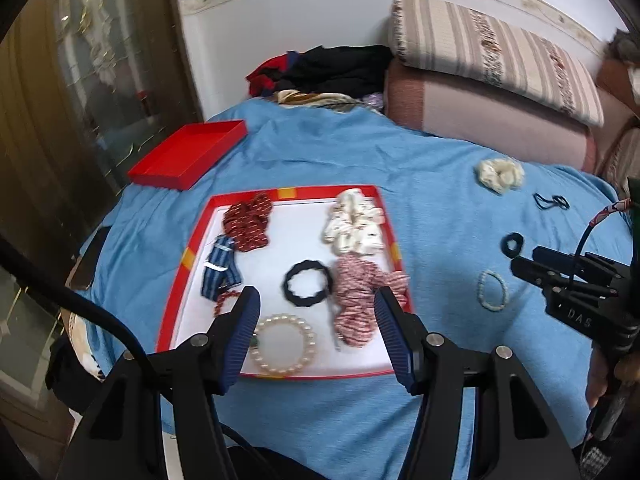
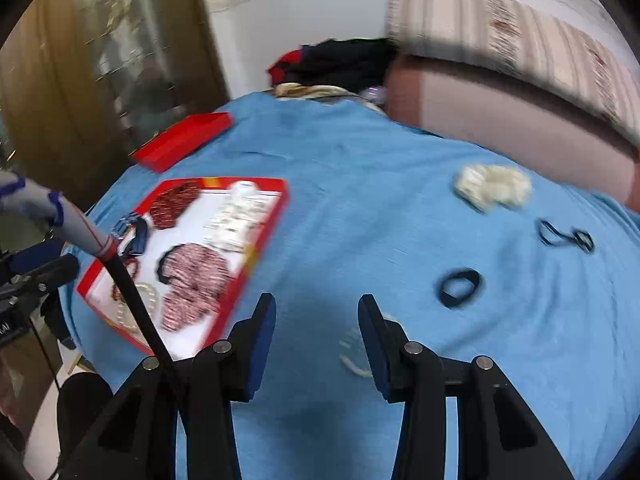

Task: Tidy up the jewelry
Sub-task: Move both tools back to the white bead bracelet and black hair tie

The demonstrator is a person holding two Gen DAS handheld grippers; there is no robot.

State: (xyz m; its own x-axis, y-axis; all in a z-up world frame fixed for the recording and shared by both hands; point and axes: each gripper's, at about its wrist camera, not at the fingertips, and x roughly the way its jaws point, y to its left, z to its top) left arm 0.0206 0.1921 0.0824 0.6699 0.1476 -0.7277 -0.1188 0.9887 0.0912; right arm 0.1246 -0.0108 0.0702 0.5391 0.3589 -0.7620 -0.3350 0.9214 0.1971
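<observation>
From the left wrist view I read the left gripper (image 1: 316, 300) at the bottom centre of the frame, its 2 jaws standing apart with nothing between the pads. Just beyond the fingertips lies the red-rimmed tray (image 1: 394, 240) with a white floor, resting on the blue bedspread (image 1: 440, 184). Nearest inside the tray, at lower centre, is the pearl bracelet (image 1: 308, 354); beside it to the right lies the pink striped scrunchie (image 1: 356, 296), and just above it the black scalloped hair tie (image 1: 308, 282). At the tray's left edge sits the blue striped scrunchie (image 1: 220, 268), with the dark red scrunchie (image 1: 248, 220) farther up and the cream printed scrunchie (image 1: 354, 224) in the tray's far right corner. Right of the tray, on the bedspread, lies the pale bead bracelet (image 1: 493, 290), then the small black hair tie (image 1: 513, 243), then the thin black bands (image 1: 551, 201), then the cream fluffy scrunchie (image 1: 500, 174). The red lid (image 1: 188, 154) lies at the upper left, well apart from the tray. In the right wrist view, which is blurred, the right gripper (image 2: 316, 312) occupies the bottom centre, jaws apart and empty, with the pale bead bracelet partly hidden beside its right finger.
</observation>
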